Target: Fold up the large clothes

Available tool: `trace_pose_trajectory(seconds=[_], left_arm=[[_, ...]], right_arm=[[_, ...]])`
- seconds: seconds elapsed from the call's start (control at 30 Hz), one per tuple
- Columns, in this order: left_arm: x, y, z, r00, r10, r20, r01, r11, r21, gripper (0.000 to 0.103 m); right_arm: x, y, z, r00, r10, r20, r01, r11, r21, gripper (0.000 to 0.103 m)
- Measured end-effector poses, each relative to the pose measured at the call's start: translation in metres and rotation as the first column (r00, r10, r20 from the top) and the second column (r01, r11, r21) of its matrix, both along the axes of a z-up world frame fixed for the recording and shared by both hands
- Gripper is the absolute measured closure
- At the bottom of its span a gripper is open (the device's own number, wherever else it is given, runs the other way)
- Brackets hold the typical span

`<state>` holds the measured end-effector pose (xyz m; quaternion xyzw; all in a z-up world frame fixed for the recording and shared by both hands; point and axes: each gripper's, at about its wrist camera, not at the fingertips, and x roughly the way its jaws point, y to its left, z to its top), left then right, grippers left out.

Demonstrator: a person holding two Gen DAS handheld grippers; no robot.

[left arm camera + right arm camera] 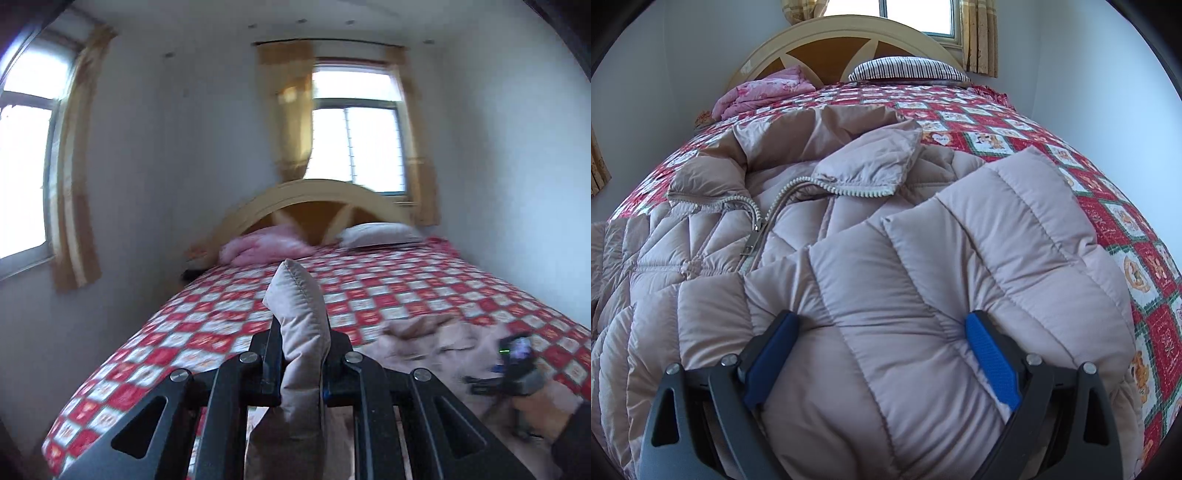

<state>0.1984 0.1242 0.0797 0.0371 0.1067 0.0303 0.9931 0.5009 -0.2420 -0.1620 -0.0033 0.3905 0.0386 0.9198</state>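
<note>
**Jaws: left clamped on jacket edge, right spread wide**

Left gripper (301,354) pinches a stitched edge of the beige puffer jacket (871,280), raised above the checked bedspread (221,317). Right gripper (882,354) stands wide apart, fingers (991,363) pressing a padded fold. Jacket lies on the near half of the bed, zip partly undone.

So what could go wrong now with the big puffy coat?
1. The left gripper pinches only a thin edge of the puffy coat; the slippery fabric might slide out when pulled.
2. The right gripper presses a fat padded sleeve with its jaws wide; it may spring away.
3. The half-open zipper could bunch inside the fold.
</note>
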Motion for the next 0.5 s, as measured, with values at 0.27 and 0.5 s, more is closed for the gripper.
trace_pose_trajectory(seconds=[0.27,0.5], left_arm=[[0.034,-0.183,-0.091,0.899,-0.396,-0.187,0.416,0.906,0.082,0.089],[0.072,-0.238,-0.200,0.849,-0.395,-0.350,0.453,0.886,0.098,0.089]], right_arm=[[0.000,-0.002,0.001,1.000,-0.001,0.006,0.001,1.000,0.019,0.008],[-0.001,-0.005,0.001,1.000,0.002,0.011,-0.003,0.999,0.053,0.007]])
